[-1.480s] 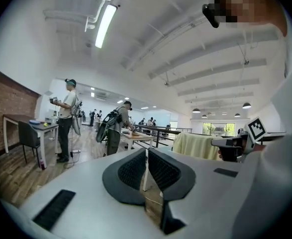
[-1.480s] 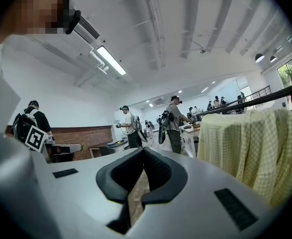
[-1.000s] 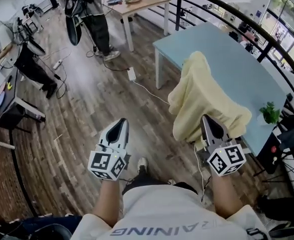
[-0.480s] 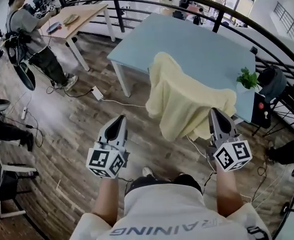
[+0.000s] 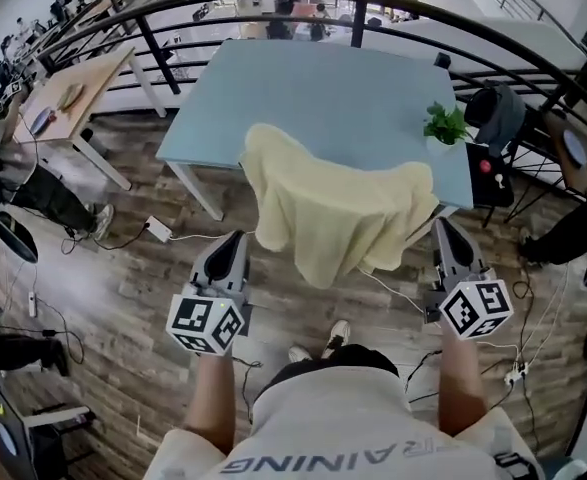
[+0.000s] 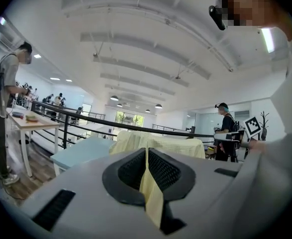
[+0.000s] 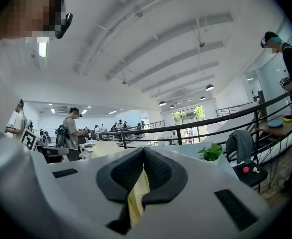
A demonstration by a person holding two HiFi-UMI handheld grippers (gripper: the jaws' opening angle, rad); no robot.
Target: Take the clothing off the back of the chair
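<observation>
Left gripper point(image 5: 230, 251) and right gripper point(image 5: 448, 240) had swung to flank the yellow clothing point(image 5: 328, 208) at the table point(image 5: 313, 88)'s edge. Both were clenched, empty.

- My right gripper point(image 7: 144, 158) has its jaws pressed together, and a thin pale yellow strip shows in the seam between the pads.
- Just past the jaw tips, slightly left, I see the pale yellow clothing point(image 7: 106, 149).
- To the right of that is a light blue table point(image 7: 183, 149) with a small green plant point(image 7: 211, 152).
- A black railing point(image 7: 210, 121) curves behind the table.
- A grey garment point(image 7: 241, 142) hangs at far right.
</observation>
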